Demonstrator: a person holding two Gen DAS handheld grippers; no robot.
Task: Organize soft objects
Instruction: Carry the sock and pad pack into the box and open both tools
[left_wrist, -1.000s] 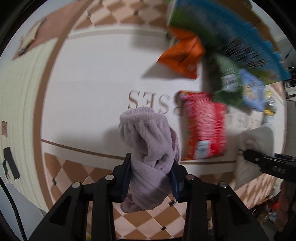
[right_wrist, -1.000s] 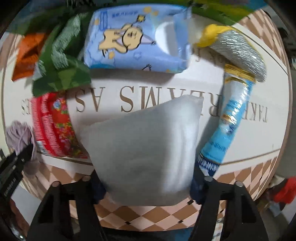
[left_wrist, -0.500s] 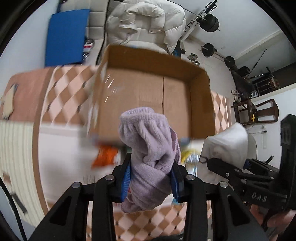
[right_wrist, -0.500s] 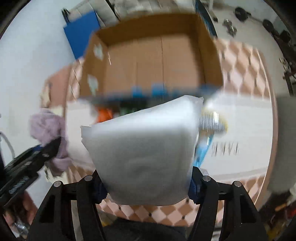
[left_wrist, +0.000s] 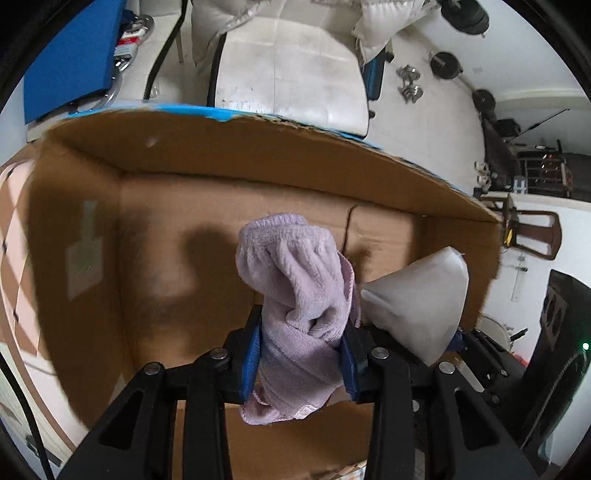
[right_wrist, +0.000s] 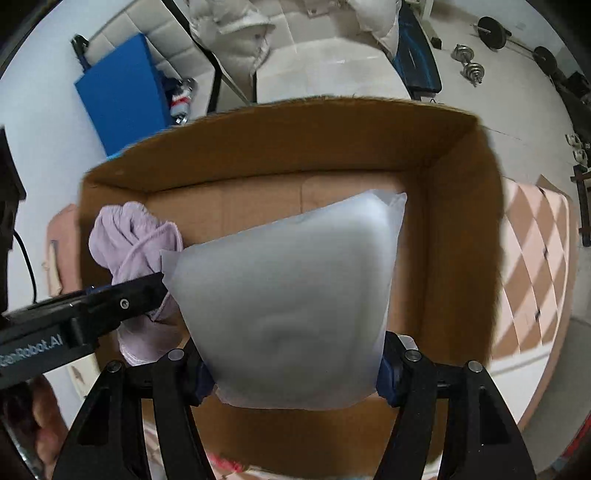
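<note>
My left gripper (left_wrist: 301, 354) is shut on a bunched lilac towel (left_wrist: 299, 288) and holds it over the open cardboard box (left_wrist: 184, 229). My right gripper (right_wrist: 295, 365) is shut on a white translucent soft pouch (right_wrist: 291, 299) and holds it over the same box (right_wrist: 454, 258). The pouch also shows in the left wrist view (left_wrist: 417, 306), just right of the towel. The towel shows in the right wrist view (right_wrist: 129, 236) at the left, touching the pouch's corner. The box floor that I can see is bare.
The box stands on a checkered mat (right_wrist: 532, 266). Behind it are a white padded seat (left_wrist: 291, 74), a blue panel (right_wrist: 122, 96), dumbbells (right_wrist: 469, 62) and a wooden chair (left_wrist: 532, 229).
Both grippers have lifted away from the mat with the snack packets and moved forward over the box. Their holds on the towel and the pouch are unchanged.
</note>
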